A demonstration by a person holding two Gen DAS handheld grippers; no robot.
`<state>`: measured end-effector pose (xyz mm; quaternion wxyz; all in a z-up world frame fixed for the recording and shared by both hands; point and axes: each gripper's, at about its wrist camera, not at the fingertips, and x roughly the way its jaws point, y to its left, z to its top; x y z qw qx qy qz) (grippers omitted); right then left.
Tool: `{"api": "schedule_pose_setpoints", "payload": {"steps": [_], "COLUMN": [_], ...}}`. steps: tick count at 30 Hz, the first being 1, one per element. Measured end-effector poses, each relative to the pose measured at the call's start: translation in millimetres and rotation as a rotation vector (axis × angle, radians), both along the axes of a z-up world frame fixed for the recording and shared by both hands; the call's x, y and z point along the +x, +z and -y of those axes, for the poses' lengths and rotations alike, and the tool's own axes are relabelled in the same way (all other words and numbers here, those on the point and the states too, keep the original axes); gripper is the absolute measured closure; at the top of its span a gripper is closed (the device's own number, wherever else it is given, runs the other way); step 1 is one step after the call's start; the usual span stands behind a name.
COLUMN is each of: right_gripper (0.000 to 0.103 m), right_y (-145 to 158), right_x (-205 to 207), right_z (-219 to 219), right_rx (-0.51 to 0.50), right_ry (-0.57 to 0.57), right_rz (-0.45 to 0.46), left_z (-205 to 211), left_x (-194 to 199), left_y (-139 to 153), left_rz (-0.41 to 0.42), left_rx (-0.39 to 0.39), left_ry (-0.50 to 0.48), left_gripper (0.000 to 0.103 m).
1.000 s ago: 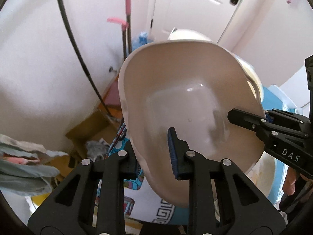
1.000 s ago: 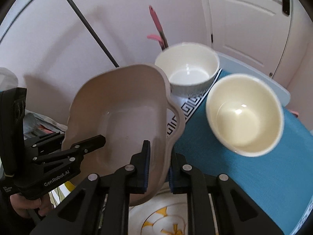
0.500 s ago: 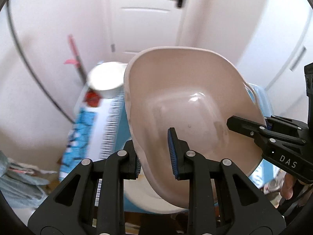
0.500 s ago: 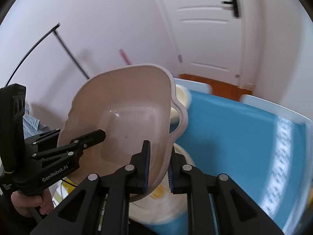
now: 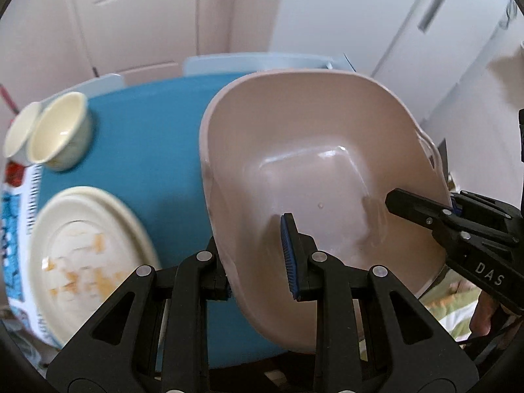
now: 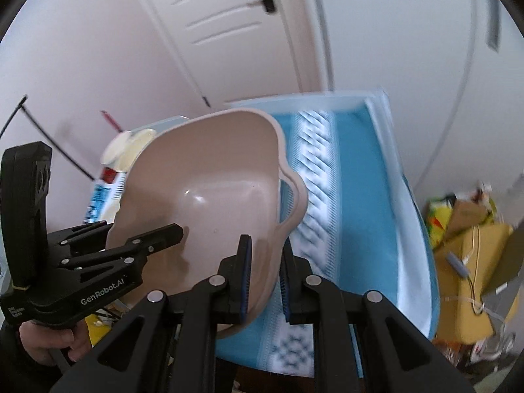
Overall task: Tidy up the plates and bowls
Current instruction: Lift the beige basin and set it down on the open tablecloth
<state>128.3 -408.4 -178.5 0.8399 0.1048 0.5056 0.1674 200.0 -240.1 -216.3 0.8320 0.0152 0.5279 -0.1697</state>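
A beige plastic basin (image 5: 311,170) hangs tilted over the blue-clothed table (image 5: 147,150), carried by both grippers. My left gripper (image 5: 255,262) is shut on the basin's left wall. My right gripper (image 6: 264,271) is shut on the opposite wall beside the handle, with the basin (image 6: 203,203) in front of it. Each gripper shows in the other's view: the right gripper (image 5: 452,209) and the left gripper (image 6: 137,229). Two cream bowls (image 5: 59,131) stand side by side at the table's far left. A cream plate (image 5: 85,255) with yellow marks lies near the front left.
A white door (image 6: 229,16) and pale walls stand behind the table. Cardboard boxes and clutter (image 6: 468,262) lie on the floor to the right. A person's hand (image 6: 49,340) holds the left gripper's grip. The patterned cloth band (image 6: 314,163) runs across the table.
Both grippers have swung the basin sideways over the table, still gripping it. The bowls have slid from beside the basin to the far left of the left wrist view.
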Motion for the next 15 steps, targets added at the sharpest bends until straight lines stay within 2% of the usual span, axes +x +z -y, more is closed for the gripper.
{"api": "schedule_pose_setpoints", "payload": {"steps": [4, 7, 12, 15], "right_gripper": [0.088, 0.088, 0.088, 0.088], "right_y": [-36, -55, -67, -73], "right_x": [8, 11, 11, 9], "right_z": [20, 27, 34, 35], "right_rx": [0.003, 0.007, 0.019, 0.036], "right_ry": [-0.036, -0.051, -0.055, -0.057], "right_rz": [-0.041, -0.054, -0.080, -0.093], "left_z": [22, 32, 41, 31], "left_x": [9, 11, 13, 22], "left_y": [-37, -53, -66, -72], "left_rz": [-0.053, -0.075, -0.086, -0.083], "left_rx": [0.012, 0.025, 0.037, 0.049], "left_ry": [-0.034, -0.045, -0.046, -0.044], "left_gripper": [0.082, 0.082, 0.082, 0.082]}}
